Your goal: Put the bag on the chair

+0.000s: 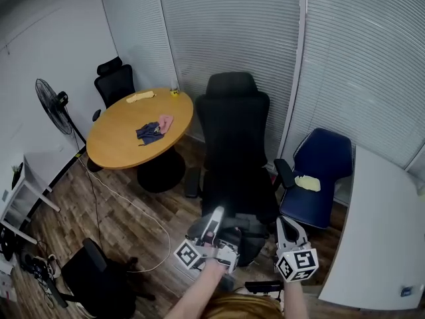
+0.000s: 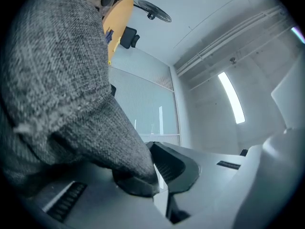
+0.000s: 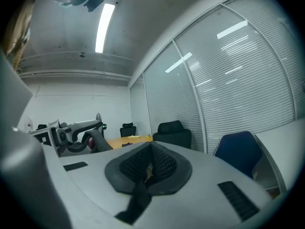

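Observation:
A black high-backed office chair [image 1: 232,131] stands straight ahead. The dark grey bag [image 1: 244,235] hangs just in front of its seat, between my two grippers. My left gripper [image 1: 215,218] is shut on the bag. In the left gripper view the grey woven fabric [image 2: 62,80] fills the left side and is pinched at the left gripper [image 2: 155,165]. My right gripper [image 1: 285,226] is beside the bag on its right. In the right gripper view the right gripper [image 3: 151,149] has its pads together with nothing between them, and the chair [image 3: 172,132] shows beyond.
A round wooden table [image 1: 126,138] with cloths on it stands at the back left, a black chair [image 1: 114,82] behind it. A standing fan [image 1: 53,100] is at the left wall. A blue chair [image 1: 323,171] and a white desk [image 1: 378,231] are at the right.

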A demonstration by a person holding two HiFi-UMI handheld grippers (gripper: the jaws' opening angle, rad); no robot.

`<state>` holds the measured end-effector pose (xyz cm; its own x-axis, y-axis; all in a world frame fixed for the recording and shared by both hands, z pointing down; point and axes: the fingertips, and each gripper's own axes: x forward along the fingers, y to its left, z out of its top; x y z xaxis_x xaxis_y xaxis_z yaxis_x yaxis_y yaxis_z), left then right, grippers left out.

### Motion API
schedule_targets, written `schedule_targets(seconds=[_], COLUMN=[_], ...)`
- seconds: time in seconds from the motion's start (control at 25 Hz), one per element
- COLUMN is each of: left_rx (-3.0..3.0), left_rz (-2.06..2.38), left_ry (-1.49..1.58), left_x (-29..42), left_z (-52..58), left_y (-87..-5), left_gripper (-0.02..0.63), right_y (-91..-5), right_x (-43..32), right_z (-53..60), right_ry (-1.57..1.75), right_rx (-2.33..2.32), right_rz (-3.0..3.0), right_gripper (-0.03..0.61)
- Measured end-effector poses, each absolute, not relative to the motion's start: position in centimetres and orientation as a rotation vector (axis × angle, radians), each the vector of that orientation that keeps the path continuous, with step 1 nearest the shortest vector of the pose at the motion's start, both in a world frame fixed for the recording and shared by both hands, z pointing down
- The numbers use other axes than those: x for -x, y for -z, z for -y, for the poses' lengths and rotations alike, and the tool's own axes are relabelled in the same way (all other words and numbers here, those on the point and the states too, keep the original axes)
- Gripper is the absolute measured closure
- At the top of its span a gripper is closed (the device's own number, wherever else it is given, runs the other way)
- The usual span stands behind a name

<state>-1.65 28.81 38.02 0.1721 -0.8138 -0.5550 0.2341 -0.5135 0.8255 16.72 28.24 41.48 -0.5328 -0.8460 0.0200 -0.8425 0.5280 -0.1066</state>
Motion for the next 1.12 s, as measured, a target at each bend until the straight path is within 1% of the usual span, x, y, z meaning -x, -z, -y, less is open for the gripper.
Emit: schedule_targets(seconds=[0.2, 0.44, 0.8, 1.12], left_rx=[-1.55, -1.519, -1.498, -1.472], left_rz=[0.567, 0.557, 0.475, 0.421], left_ry=[1.51, 1.506, 1.477, 1.368], left_x=[1.7, 1.5, 1.6, 1.8], left_z=[-26.0, -19.9, -5.7, 5.4], left_y=[-38.0, -39.4, -40.4, -42.6], left_gripper=[0.592, 0.592, 0.592, 0.592], right_y=[-41.8, -43.3, -45.0, -46.6], right_x=[-17.1, -17.7, -18.6, -16.2], right_z=[-25.8, -20.3, -7.3, 2.9], right_ry=[0.154, 0.173, 0.224, 0.247], right_rx=[1.52, 1.549, 1.69, 1.754], right_rz=[-2.727, -2.719, -2.712, -2.757], right_gripper=[0.568, 0.568, 0.568, 0.568])
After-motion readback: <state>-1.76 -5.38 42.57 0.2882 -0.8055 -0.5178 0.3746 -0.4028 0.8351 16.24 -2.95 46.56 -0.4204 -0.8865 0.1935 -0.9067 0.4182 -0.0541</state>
